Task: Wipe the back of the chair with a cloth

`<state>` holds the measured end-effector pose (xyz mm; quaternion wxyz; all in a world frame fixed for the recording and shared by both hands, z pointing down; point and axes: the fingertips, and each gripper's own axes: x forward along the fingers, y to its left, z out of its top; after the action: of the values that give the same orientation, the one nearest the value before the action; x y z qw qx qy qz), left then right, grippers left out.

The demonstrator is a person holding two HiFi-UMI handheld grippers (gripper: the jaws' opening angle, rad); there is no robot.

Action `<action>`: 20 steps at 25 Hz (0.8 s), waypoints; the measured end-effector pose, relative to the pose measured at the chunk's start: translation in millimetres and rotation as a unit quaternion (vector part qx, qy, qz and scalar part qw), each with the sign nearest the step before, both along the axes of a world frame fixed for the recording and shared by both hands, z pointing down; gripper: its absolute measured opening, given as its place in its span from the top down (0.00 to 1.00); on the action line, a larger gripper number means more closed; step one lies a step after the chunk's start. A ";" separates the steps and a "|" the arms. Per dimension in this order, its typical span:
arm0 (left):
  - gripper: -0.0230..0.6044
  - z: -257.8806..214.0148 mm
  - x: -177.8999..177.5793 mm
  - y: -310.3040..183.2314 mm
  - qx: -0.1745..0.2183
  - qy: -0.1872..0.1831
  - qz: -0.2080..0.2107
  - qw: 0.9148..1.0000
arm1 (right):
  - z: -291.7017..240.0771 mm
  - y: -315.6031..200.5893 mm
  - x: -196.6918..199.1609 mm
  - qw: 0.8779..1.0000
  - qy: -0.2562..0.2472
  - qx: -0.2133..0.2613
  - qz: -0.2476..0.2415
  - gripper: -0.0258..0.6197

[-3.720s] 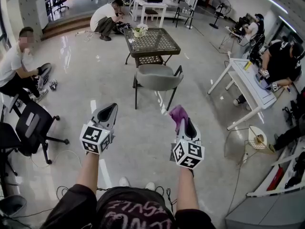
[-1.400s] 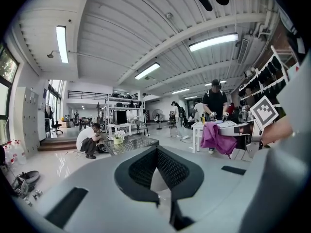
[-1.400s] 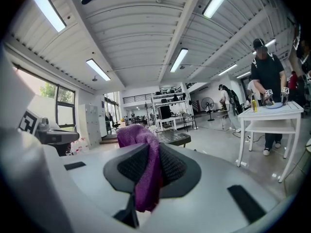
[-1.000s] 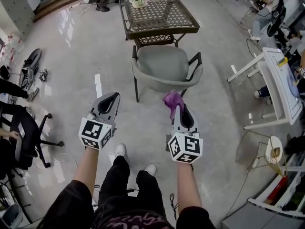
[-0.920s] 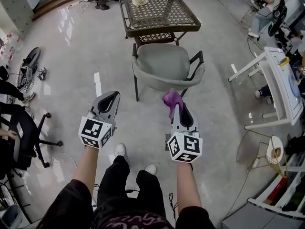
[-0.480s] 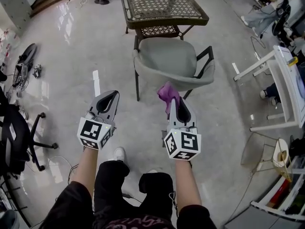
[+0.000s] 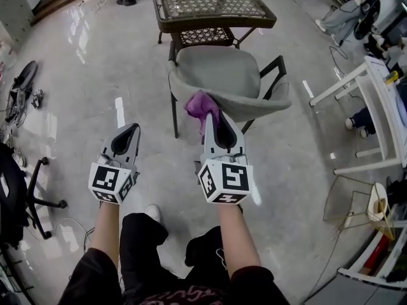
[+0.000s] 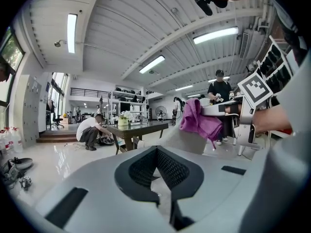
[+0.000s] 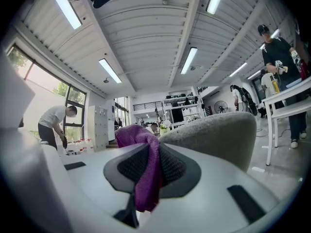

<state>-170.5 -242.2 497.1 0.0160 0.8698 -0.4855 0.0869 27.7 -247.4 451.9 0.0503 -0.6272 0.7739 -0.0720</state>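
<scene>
Right gripper (image 7: 215,123) clamps one cloth (image 7: 201,105) — one chair (image 7: 219,75).

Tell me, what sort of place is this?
Probably a shared workshop or lab space rather than a home: long strip lights on a bare ribbed ceiling, storage racks at the far end, and a white work table standing on a wide polished floor.

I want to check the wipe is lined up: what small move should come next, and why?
Probably ease the right gripper forward until the cloth presses on the chair back. The cloth is clamped in its fingers and sits by the back's near rim, but firm contact isn't clear, so a wiping stroke should wait.
</scene>
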 end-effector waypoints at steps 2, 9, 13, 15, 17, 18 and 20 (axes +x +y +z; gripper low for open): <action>0.95 6.4 4.9 -1.7 -0.001 -0.001 0.000 1.000 | 0.3 -2.7 10.6 1.000 -0.006 0.003 0.008 0.85; 0.95 18.1 41.8 -4.6 -0.007 -0.013 0.022 1.000 | -17.4 10.2 68.9 0.998 -0.018 0.041 0.040 0.85; 0.95 25.6 71.0 -5.6 -0.009 -0.020 0.046 0.999 | -18.5 19.8 117.0 0.996 -0.019 0.047 0.077 0.85; 0.95 27.9 85.5 -6.7 -0.009 -0.020 0.059 0.998 | -16.8 22.0 143.1 0.993 -0.021 0.045 0.103 0.85; 0.95 32.0 98.5 -6.2 -0.010 -0.021 0.073 0.997 | -13.0 23.3 168.0 0.991 -0.018 0.041 0.129 0.85; 0.95 34.9 104.4 -5.8 -0.011 -0.023 0.081 0.996 | -10.4 23.3 180.1 0.989 -0.015 0.038 0.142 0.85; 0.95 41.6 113.2 -6.1 -0.011 -0.029 0.093 0.995 | -4.3 21.8 203.7 0.985 -0.007 0.034 0.167 0.85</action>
<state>-57.4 -248.3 538.7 0.0034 0.9079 -0.4020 0.1183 231.4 -225.6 447.6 0.0878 -0.7452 0.6597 -0.0408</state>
